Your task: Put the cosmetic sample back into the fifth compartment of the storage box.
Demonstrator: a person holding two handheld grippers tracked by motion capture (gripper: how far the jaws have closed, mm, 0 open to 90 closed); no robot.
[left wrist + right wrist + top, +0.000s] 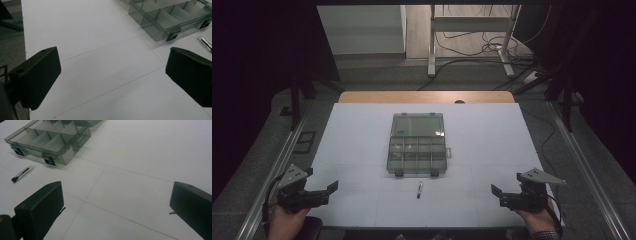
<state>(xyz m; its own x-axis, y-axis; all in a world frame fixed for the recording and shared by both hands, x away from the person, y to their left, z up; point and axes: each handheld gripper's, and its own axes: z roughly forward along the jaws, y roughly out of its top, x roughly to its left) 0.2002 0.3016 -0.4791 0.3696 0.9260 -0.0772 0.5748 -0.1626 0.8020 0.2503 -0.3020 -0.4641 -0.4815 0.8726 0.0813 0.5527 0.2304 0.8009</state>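
High view: open clear organizer box (417, 145) sits mid-worktop (357, 140), lid folded back on the far side, divided tray toward the person. Small pen-like tool (419, 189) lies just in front of the box, apart from it, roughly between the two grippers. Left gripper (333, 186) rests at the near left edge, right gripper (495, 191) at the near right edge; both are well apart from the box and the tool, and nothing is held.

Left gripper view: its fingers (37, 77) stand wide, bare worktop between them. Box corner (160, 20) with a dark latch (173, 35) sits upper right; a shiny end of the tool (205, 43) peeks at the right edge. The compartments look empty here, which the high view leaves unclear.

Right gripper view: fingers (42, 207) wide, nothing between them. Box (47, 140) upper left, with two dark latches on its front wall. The whole tool (22, 173) shows here: dark tip, pale slim body, lying flat.

Handling, as judged: the tool looks light, stiff, thin and likely slippery, and low on the worktop, so pinch across the mid-body from above. The box looks like light, rigid, thin plastic with a floppy hinged lid, so grip a side wall or the front edge, not the lid.
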